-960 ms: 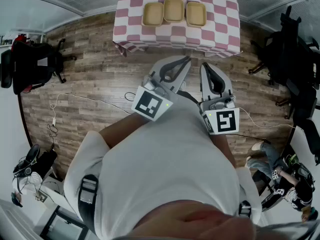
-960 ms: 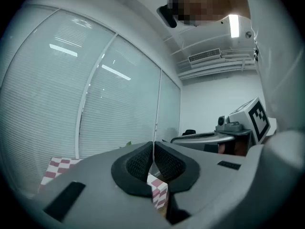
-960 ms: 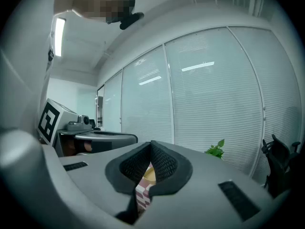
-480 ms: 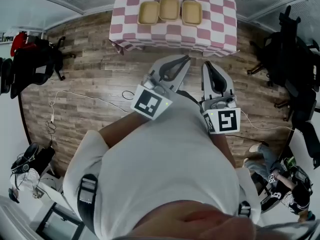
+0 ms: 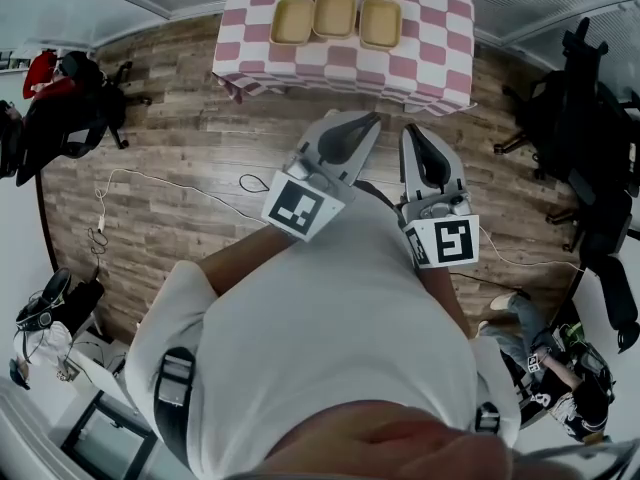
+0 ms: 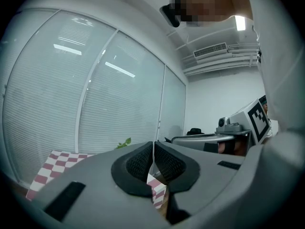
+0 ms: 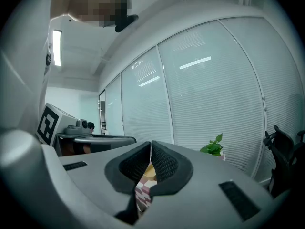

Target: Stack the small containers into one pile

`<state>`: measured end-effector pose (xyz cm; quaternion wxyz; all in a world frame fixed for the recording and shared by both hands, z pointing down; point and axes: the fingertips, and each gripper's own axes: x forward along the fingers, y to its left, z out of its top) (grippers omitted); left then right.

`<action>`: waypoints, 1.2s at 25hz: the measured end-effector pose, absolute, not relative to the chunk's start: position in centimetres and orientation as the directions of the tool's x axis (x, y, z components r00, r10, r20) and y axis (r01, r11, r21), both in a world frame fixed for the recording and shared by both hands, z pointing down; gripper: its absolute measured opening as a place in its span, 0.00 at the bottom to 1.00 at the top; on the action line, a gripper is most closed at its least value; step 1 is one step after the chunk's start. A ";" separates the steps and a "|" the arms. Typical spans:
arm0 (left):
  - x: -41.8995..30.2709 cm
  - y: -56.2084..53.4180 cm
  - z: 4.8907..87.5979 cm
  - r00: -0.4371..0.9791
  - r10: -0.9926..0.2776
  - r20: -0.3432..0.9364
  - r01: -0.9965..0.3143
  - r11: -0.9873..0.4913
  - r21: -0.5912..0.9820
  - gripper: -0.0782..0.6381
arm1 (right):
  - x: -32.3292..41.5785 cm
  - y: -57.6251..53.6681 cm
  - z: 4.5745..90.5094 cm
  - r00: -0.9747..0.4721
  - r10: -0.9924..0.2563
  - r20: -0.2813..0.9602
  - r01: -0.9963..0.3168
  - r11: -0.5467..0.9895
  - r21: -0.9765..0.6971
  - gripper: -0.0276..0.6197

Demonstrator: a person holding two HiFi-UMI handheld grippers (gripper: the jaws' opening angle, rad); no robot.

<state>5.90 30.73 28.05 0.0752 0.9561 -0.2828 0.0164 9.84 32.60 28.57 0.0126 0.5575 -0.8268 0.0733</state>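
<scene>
three small containers [image 5: 335,18] sat side by side on the table [image 5: 440,63], well ahead of my left gripper [image 6: 153,152] and right gripper [image 7: 150,151], both clamped together, empty.

Wood-plank floor [image 5: 180,168] spreads below. A checked-cloth table [image 5: 345,68] stands at twelve o'clock, with one black office chair [image 5: 585,158] at three o'clock and another chair [image 5: 60,123] at ten. Blind-covered glass walls [image 6: 71,109] enclose the room under a lit ceiling strip light [image 7: 57,46].
</scene>
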 end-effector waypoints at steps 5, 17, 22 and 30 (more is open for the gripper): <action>6.5 28.9 28.3 0.833 -0.548 0.074 -0.553 -0.824 0.125 0.16 | 10.2 30.4 28.9 -0.392 -0.914 0.107 -0.917 0.380 -0.121 0.09; 4.5 17.6 29.1 0.820 -0.568 0.071 -0.572 -0.807 0.144 0.17 | 8.5 18.7 30.0 -0.414 -0.901 0.133 -0.908 0.398 -0.130 0.09; 3.7 11.4 28.9 0.821 -0.567 0.065 -0.570 -0.808 0.149 0.17 | 7.6 12.8 29.7 -0.413 -0.899 0.145 -0.910 0.400 -0.110 0.09; 2.7 4.3 28.9 0.835 -0.548 0.048 -0.546 -0.815 0.193 0.17 | 6.1 5.9 29.6 -0.393 -0.906 0.157 -0.920 0.385 -0.078 0.09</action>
